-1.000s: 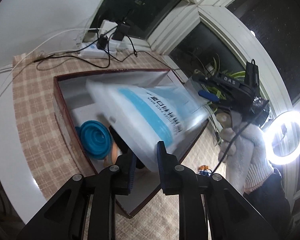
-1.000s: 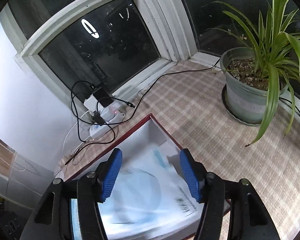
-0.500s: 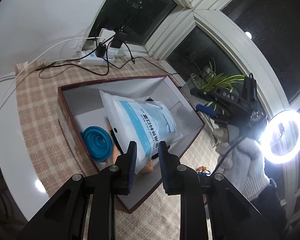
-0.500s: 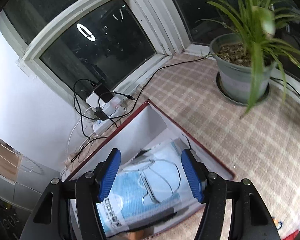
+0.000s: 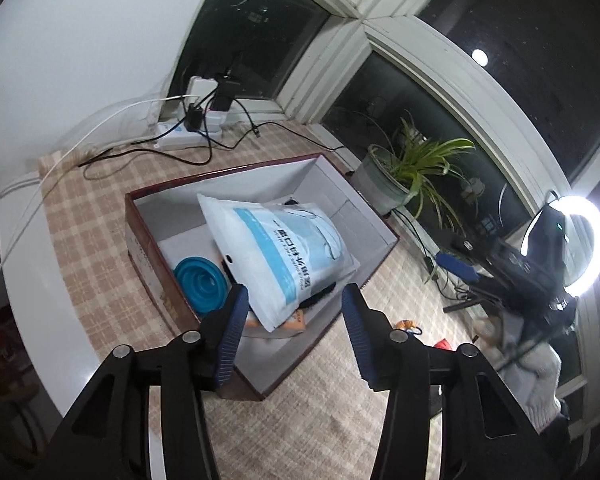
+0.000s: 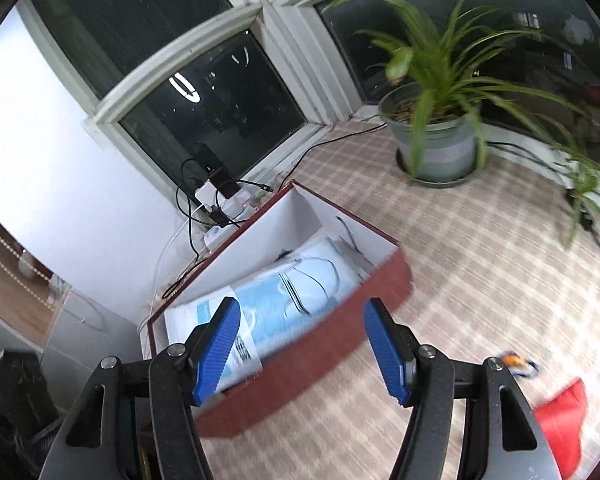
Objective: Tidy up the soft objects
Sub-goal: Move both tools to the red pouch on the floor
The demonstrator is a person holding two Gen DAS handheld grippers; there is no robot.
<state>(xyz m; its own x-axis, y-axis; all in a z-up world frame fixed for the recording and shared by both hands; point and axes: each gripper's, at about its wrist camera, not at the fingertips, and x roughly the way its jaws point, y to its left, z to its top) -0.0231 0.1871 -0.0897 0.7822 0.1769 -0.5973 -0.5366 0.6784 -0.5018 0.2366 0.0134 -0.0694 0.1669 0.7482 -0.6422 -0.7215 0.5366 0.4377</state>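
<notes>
A white and blue mask packet (image 5: 284,252) lies tilted inside the dark red box (image 5: 384,256), on top of a blue round collapsible item (image 5: 199,280). My left gripper (image 5: 294,324) hangs over the box's near end; its jaws are opening and the pads stand clear of the packet's lower corner. In the right wrist view the same packet (image 6: 296,300) shows in the box (image 6: 320,356). My right gripper (image 6: 300,344) hovers above the box's near wall, jaws opening, with nothing in its grip. The right gripper (image 5: 460,270) also shows far right, carried by a white-gloved hand (image 5: 540,376).
A potted plant (image 6: 440,148) stands on the checked cloth by the window. A power strip with cables (image 5: 188,136) lies behind the box. A red soft item (image 6: 560,412) and a small orange object (image 6: 516,360) lie on the cloth right of the box. A ring light (image 5: 580,248) glows at right.
My left gripper let go of the mask packet, which now rests in the box, and its jaws spread wide. My right gripper pulled back to the right, away from the box.
</notes>
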